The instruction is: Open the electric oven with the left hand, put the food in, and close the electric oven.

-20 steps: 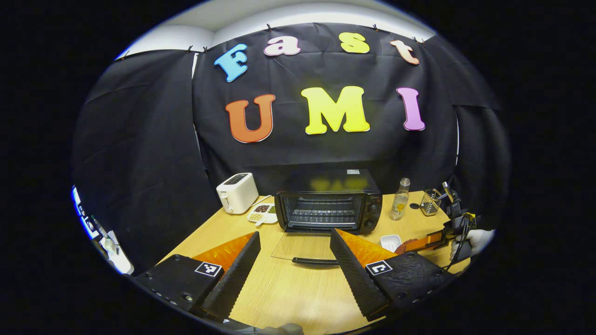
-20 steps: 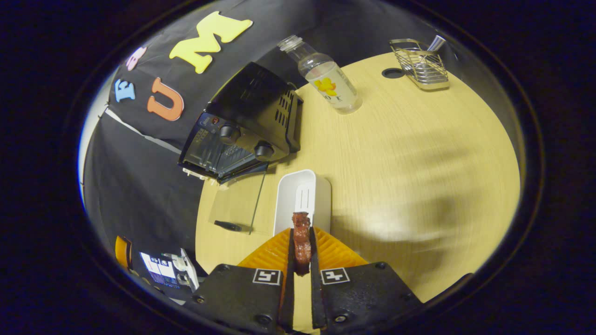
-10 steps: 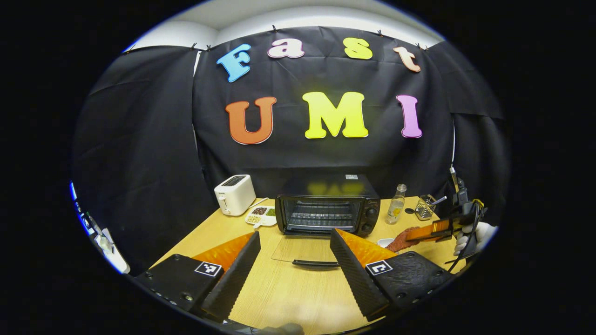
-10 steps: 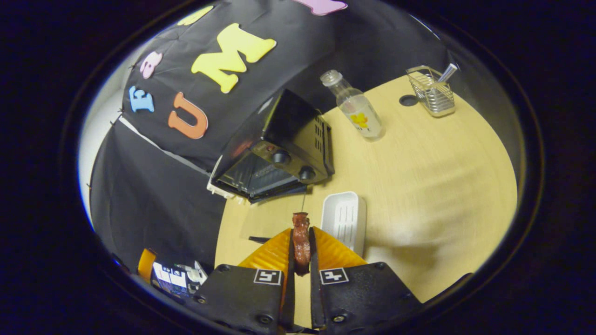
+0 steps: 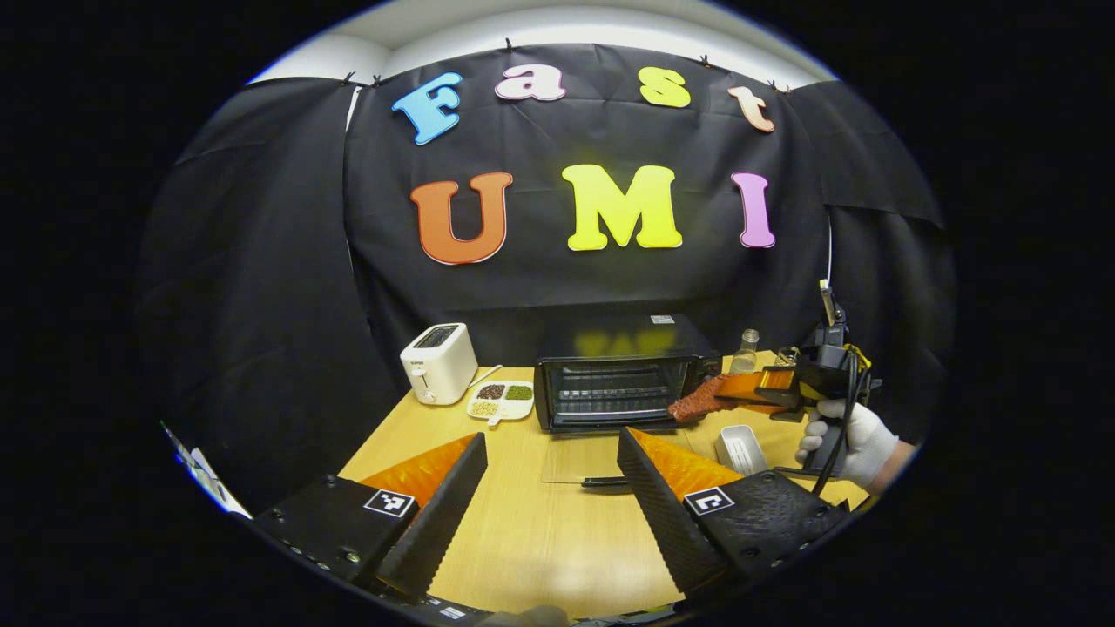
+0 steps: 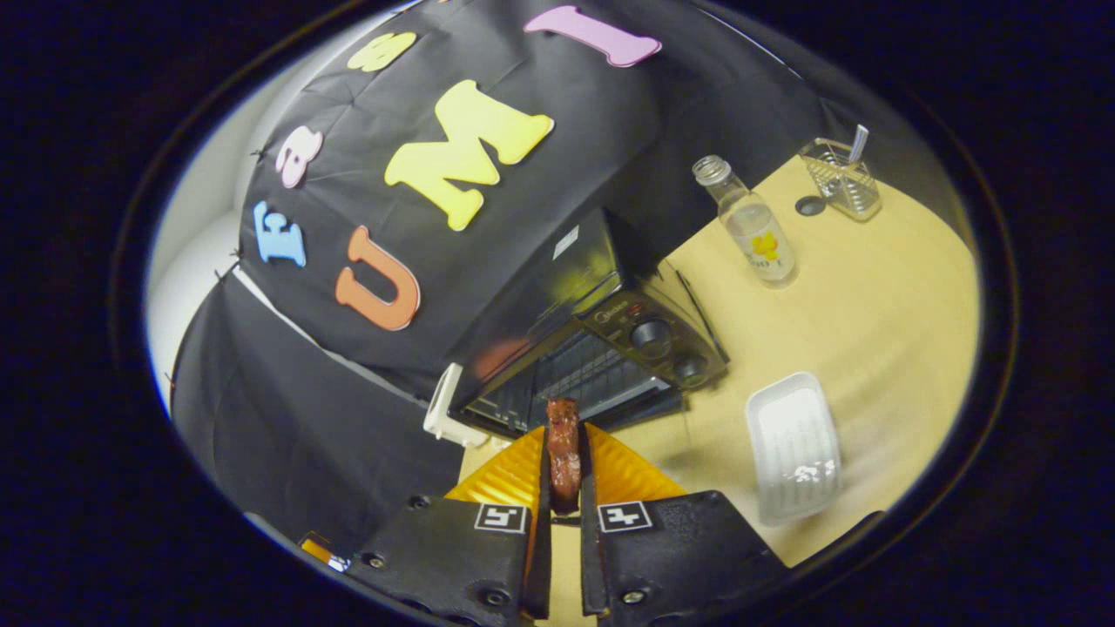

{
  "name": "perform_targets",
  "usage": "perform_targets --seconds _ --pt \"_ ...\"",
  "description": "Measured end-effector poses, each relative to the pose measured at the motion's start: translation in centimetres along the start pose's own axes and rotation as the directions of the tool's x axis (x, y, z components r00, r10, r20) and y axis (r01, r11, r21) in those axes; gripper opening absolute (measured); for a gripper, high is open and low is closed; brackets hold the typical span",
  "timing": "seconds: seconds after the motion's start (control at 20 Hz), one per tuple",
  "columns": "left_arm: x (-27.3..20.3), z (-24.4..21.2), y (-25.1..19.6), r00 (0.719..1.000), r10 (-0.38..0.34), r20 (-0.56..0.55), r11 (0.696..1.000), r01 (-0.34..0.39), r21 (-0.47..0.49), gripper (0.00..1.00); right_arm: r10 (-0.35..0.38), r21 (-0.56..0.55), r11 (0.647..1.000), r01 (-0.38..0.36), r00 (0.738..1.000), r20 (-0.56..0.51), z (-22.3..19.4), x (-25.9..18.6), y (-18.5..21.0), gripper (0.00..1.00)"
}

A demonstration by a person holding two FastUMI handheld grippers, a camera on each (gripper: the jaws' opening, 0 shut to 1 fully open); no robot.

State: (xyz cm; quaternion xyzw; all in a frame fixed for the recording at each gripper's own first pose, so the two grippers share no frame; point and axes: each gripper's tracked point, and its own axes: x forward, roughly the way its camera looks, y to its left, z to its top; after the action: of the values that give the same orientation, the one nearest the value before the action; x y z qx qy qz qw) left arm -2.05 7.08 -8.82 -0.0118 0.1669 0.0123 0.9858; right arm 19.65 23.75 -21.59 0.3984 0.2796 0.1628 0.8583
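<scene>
A: What carries everything?

B: A pale wood-grain worktop [image 5: 531,531], hemmed in by black cloth on all sides, with a strip of white wall above the cloth.

A: And the left gripper [image 5: 550,501]?

B: Its jaws stand wide apart with nothing between them, low over the bare front of the worktop. Straight ahead of them sits the electric oven [image 5: 623,383], its glass door [image 5: 579,459] folded flat onto the wood, the dark handle just beyond the right-hand jaw.

A: What lies beyond the jaws to the left?

B: A white toaster [image 5: 439,362] against the cloth, and a small divided dish [image 5: 501,400] of grains between it and the oven.

A: The right gripper [image 5: 727,392]?

B: It comes in from the right, beyond the jaws, held by a gloved hand [image 5: 849,440]. Its jaws are clamped on the food [image 6: 564,453], a reddish-brown strip that sticks out past their tips, level with the oven's open mouth.

A: Has it gone inside?

B: I cannot tell; the tip sits at the front right corner of the oven.

A: Anything else on that side?

B: A white tray [image 6: 793,444] lies on the wood to the right of those jaws, a clear bottle [image 6: 753,231] stands farther off, and a wire basket [image 6: 843,178] is near the far edge.
</scene>
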Motion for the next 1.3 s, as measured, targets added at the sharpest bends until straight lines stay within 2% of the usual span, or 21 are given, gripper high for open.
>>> perform_targets --seconds 0.15,0.25,0.45,0.6,0.9,1.15,1.3 --pt "0.0 -0.5 1.6 1.000 0.003 -0.009 1.000 -0.003 -0.006 0.96 -0.016 0.046 0.999 0.010 0.990 0.140 0.3 4.4 0.9 0.17" --pt "0.0 -0.9 2.2 1.000 0.001 -0.021 1.000 -0.001 -0.001 0.96 -0.029 0.070 0.997 0.016 0.981 0.191 0.0 7.2 1.2 0.17" --pt "1.0 -1.2 3.3 1.000 -0.002 -0.028 1.000 0.001 -0.016 0.97 -0.088 0.156 0.986 0.057 0.975 0.203 -1.4 12.6 0.2 0.17" --pt "1.9 -0.9 3.2 1.000 -0.007 -0.019 1.000 0.006 -0.026 0.96 -0.130 0.155 0.983 0.100 0.972 0.197 -2.0 15.8 -0.9 0.17" --pt "2.5 -2.3 4.5 0.999 0.029 -0.038 0.999 -0.030 -0.044 0.96 -0.165 0.090 0.985 0.146 0.952 0.259 -1.4 19.1 -1.1 0.17" --pt "2.8 -2.8 5.5 0.998 0.046 -0.050 0.998 -0.049 -0.046 0.96 -0.203 -0.034 0.975 0.219 0.943 0.263 -1.5 20.4 -1.7 0.18" --pt "2.9 -3.0 5.3 0.998 0.038 -0.053 0.997 -0.041 -0.060 0.96 -0.227 -0.152 0.949 0.277 0.932 0.282 -1.1 20.3 -2.0 0.22"
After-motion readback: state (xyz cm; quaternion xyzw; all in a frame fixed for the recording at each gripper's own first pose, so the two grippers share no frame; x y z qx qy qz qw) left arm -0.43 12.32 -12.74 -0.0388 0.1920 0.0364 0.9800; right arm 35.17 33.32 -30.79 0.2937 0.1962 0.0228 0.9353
